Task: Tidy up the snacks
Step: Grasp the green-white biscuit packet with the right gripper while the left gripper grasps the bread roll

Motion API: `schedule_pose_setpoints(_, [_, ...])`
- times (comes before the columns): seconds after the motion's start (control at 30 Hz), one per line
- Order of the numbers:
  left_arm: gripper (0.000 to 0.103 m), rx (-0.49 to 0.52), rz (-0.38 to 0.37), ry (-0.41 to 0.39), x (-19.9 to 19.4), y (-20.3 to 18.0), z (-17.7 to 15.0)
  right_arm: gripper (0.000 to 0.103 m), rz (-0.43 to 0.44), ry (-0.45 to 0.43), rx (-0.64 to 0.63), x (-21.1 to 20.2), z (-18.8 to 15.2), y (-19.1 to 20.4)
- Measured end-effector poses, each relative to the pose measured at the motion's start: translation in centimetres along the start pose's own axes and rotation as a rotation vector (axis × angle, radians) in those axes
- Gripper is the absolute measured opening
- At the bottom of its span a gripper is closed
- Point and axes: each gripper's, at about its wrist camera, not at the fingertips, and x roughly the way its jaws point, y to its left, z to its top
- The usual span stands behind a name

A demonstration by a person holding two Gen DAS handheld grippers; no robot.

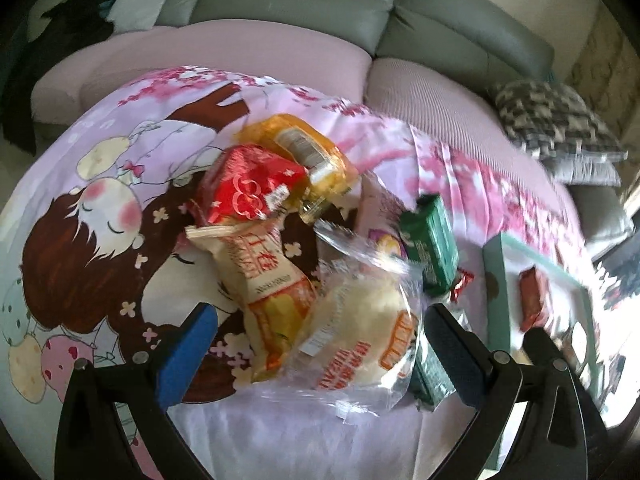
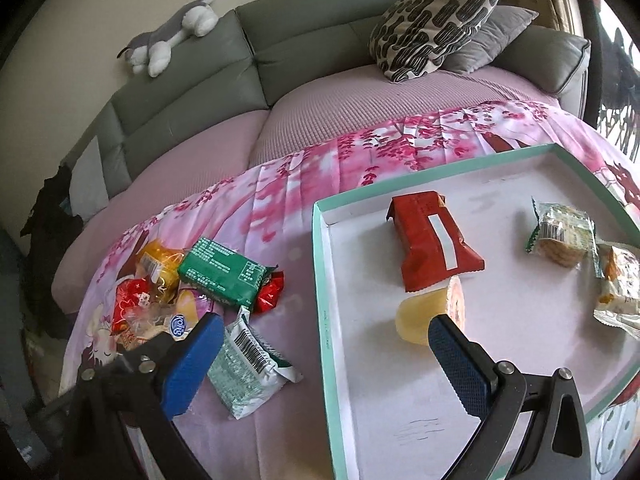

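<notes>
On the sofa's printed blanket, I'm partway through sorting the snacks.

A few packets, the red packet among them, already lie in the teal tray; the snack pile still waits outside. My left gripper and right gripper both gape wide, holding nothing.
</notes>
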Motion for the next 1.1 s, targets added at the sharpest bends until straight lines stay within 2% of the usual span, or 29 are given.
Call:
schedule_pose_setpoints(0.13, [0.103, 0.019, 0.035, 0.034, 1.1, -0.5, -0.2, 0.103, -0.006, -0.002, 0.002, 0.0, 0.1, -0.2])
schedule_pose_setpoints(0.23, [0.103, -0.013, 0.033, 0.054, 1.6, 0.0, -0.3, 0.103, -0.007, 0.002, 0.003, 0.1, 0.0, -0.3])
schedule_pose_setpoints(0.4, [0.103, -0.025, 0.042, 0.047, 1.2, 0.2, -0.3, 0.103, -0.013, 0.005, -0.014, 0.2, -0.1, 0.1])
schedule_pose_setpoints(0.5, [0.098, -0.028, 0.031, 0.043, 0.8, 0.2, -0.2, 0.103, -0.02, 0.005, -0.031, 0.3, -0.2, 0.4])
schedule_pose_setpoints(0.6, [0.088, -0.048, 0.0, 0.06, 0.9, 0.4, -0.3, 0.103, -0.032, 0.005, -0.054, 0.3, -0.3, 0.7])
schedule_pose_setpoints(0.9, [0.087, -0.093, 0.019, 0.072, 0.3, 1.6, -0.4, 0.103, -0.052, -0.046, -0.255, -0.1, -1.1, 4.0])
schedule_pose_setpoints(1.1, [0.087, -0.134, 0.042, 0.077, 0.0, 3.0, -0.4, 0.1, -0.018, -0.061, -0.397, -0.1, -2.3, 6.4])
